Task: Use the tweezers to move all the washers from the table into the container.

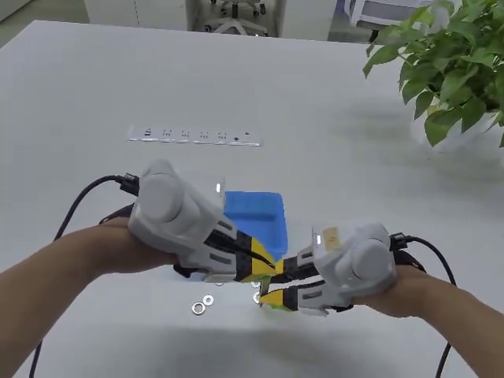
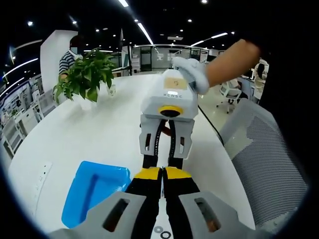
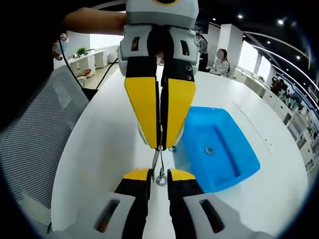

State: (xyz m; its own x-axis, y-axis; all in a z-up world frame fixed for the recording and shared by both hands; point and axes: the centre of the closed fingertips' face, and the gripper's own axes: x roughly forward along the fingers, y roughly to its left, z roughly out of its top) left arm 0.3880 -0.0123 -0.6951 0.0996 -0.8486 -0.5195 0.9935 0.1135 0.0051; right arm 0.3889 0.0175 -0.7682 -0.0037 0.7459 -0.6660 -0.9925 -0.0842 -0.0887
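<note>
Silver-grey metal all through, so judged the small flat ring-shaped washers (image 1: pixel 198 308) light, stiff and slippery: not fragile, but apt to skate or flip on the smooth white table (image 1: pixel 331 142). Reckoned the surest hold to be across the thin band of the ring, or with one tip through the hole. Found the left tool (image 3: pixel 160 145) clenched on the slim metal tweezers (image 3: pixel 158 160), with one washer (image 3: pixel 160 179) at their tips, low over the table and just beside the shallow blue plastic container (image 3: pixel 234 164); could not tell whether truly pinched or merely touched. Found the right tool (image 3: pixel 159 175) slightly released, its jaws flanking that same washer and gripping nothing visible. Counted one washer already inside the container and a few more loose on the table beneath the tools in the head view. Noted a white power strip (image 1: pixel 193 135) and a leafy green potted plant (image 1: pixel 449 63) well apart, hindering nothing. Judged the two tools meeting nose to nose the main crowding, with the container's raised rim to be cleared on the way in.
</note>
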